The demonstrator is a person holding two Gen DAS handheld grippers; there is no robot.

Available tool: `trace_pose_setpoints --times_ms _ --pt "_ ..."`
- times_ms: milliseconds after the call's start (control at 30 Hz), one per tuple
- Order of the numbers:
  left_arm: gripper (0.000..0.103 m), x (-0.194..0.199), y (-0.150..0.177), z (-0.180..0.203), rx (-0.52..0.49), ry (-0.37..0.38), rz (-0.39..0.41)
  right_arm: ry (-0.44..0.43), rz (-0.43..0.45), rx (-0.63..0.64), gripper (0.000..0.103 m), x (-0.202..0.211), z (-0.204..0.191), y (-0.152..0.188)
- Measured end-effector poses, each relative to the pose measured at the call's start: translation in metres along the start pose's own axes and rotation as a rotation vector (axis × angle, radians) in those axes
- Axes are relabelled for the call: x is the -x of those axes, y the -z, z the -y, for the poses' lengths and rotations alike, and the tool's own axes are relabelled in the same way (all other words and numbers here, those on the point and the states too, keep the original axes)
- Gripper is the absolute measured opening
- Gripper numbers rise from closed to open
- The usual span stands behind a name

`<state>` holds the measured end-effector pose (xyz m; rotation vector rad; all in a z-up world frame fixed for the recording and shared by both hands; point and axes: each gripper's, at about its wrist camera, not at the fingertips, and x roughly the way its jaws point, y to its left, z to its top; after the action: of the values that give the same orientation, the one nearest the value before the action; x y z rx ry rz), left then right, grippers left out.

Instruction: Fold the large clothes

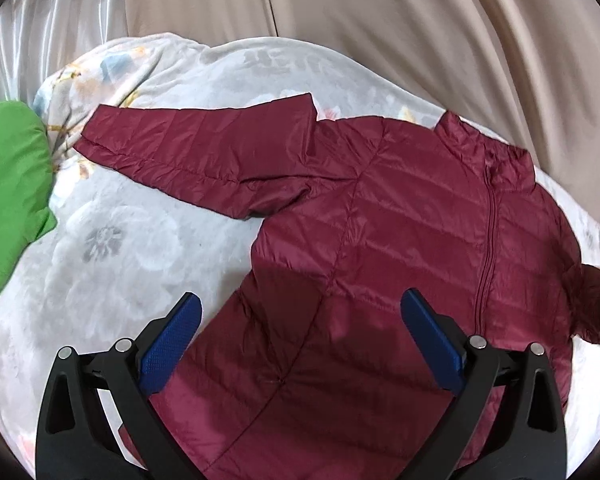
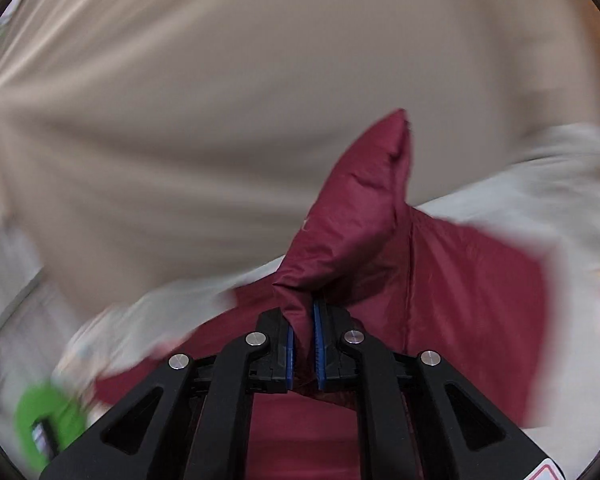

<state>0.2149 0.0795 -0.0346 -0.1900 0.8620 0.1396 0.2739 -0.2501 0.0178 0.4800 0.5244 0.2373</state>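
Observation:
A maroon quilted jacket [image 1: 380,240] lies front up on a floral blanket [image 1: 120,248], zipper closed, one sleeve [image 1: 196,148] stretched out to the left. My left gripper [image 1: 300,312] is open and empty, hovering above the jacket's lower body. My right gripper [image 2: 302,320] is shut on a fold of the jacket [image 2: 356,216], a sleeve end that sticks up above the fingertips. The right wrist view is motion-blurred.
A green garment [image 1: 8,196] lies at the blanket's left edge; it also shows in the right wrist view [image 2: 48,416]. Beige curtains [image 1: 380,20] hang behind the bed. A shiny white fabric [image 1: 52,28] is at the far left.

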Motion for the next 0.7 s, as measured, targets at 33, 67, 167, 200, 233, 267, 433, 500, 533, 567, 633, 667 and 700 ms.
trace_pose_setpoints --times_ms 33,67,167,200,233,267,433,500,533,567,633,667,700 --pt "0.098 -0.002 -0.003 -0.004 0.008 0.011 -0.002 -0.030 -0.058 0.035 0.018 -0.027 -0.019 0.013" --pt "0.098 -0.004 -0.006 -0.007 0.011 0.019 -0.005 -0.042 -0.122 0.075 0.029 -0.057 -0.038 0.032" --pt "0.098 -0.018 -0.012 -0.018 0.032 0.063 -0.040 -0.007 -0.280 0.128 0.037 -0.118 -0.065 0.094" --pt "0.098 -0.025 -0.013 -0.021 0.047 0.084 -0.061 -0.012 -0.291 0.114 0.037 -0.120 -0.064 0.102" --pt "0.098 -0.029 -0.014 -0.023 0.061 0.107 -0.074 -0.024 -0.289 0.092 0.037 -0.116 -0.061 0.110" --pt "0.098 -0.035 -0.014 -0.023 0.078 0.126 -0.087 -0.021 -0.277 0.071 0.040 -0.105 -0.060 0.117" --pt "0.098 -0.069 -0.015 -0.013 0.191 0.249 -0.173 0.107 -0.185 -0.121 0.056 -0.034 0.001 0.127" --pt "0.098 -0.086 -0.013 -0.001 0.222 0.288 -0.218 0.183 -0.163 -0.205 0.057 -0.012 0.037 0.124" --pt "0.097 -0.092 -0.012 0.004 0.233 0.302 -0.233 0.215 -0.149 -0.248 0.058 -0.004 0.054 0.121" --pt "0.096 -0.099 -0.012 0.010 0.251 0.315 -0.247 0.234 -0.141 -0.275 0.058 -0.001 0.063 0.123" --pt "0.082 -0.104 -0.012 0.018 0.265 0.335 -0.235 0.283 -0.113 -0.323 0.058 0.010 0.090 0.115" --pt "0.074 -0.106 -0.014 0.022 0.254 0.346 -0.225 0.305 -0.099 -0.333 0.058 0.012 0.102 0.109" --pt "0.054 -0.107 -0.017 0.029 0.223 0.379 -0.204 0.315 -0.095 -0.336 0.058 0.012 0.109 0.107"
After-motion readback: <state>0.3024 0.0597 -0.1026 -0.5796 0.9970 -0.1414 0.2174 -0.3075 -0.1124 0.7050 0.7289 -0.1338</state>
